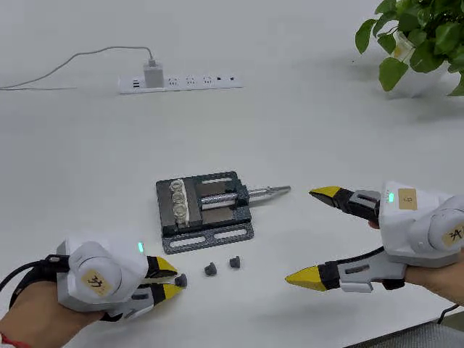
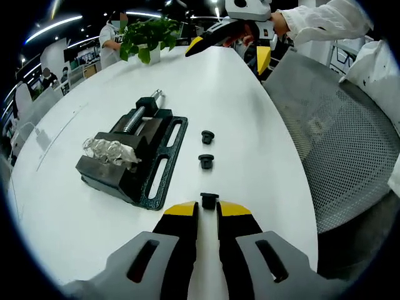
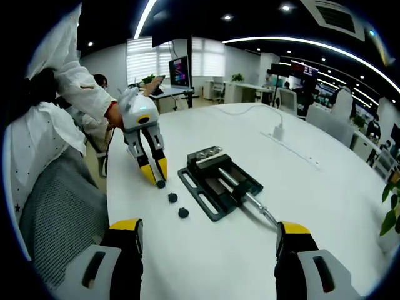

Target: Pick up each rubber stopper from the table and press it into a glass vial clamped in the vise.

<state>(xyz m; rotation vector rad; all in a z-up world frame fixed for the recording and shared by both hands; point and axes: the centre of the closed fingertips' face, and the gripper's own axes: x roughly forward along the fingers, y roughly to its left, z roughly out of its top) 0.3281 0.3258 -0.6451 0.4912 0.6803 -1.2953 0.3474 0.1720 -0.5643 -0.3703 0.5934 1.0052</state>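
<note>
A black vise (image 1: 217, 217) at mid table clamps a row of glass vials (image 1: 178, 201), also seen in the left gripper view as vials (image 2: 109, 149) in the vise (image 2: 156, 150). My left gripper (image 1: 175, 279) is at the lower left, its yellow tips shut on a small dark rubber stopper (image 2: 209, 200) low at the table surface. Two more stoppers (image 1: 210, 270) (image 1: 234, 262) lie just right of it, in front of the vise. My right gripper (image 1: 312, 235) is held wide open right of the vise handle (image 1: 272, 191), nothing between its jaws.
A white power strip (image 1: 177, 83) with a charger and cable lies at the back. A potted plant (image 1: 424, 36) stands at the far right corner. The table's front edge runs close behind both grippers, with a mesh chair (image 2: 337, 144) beyond it.
</note>
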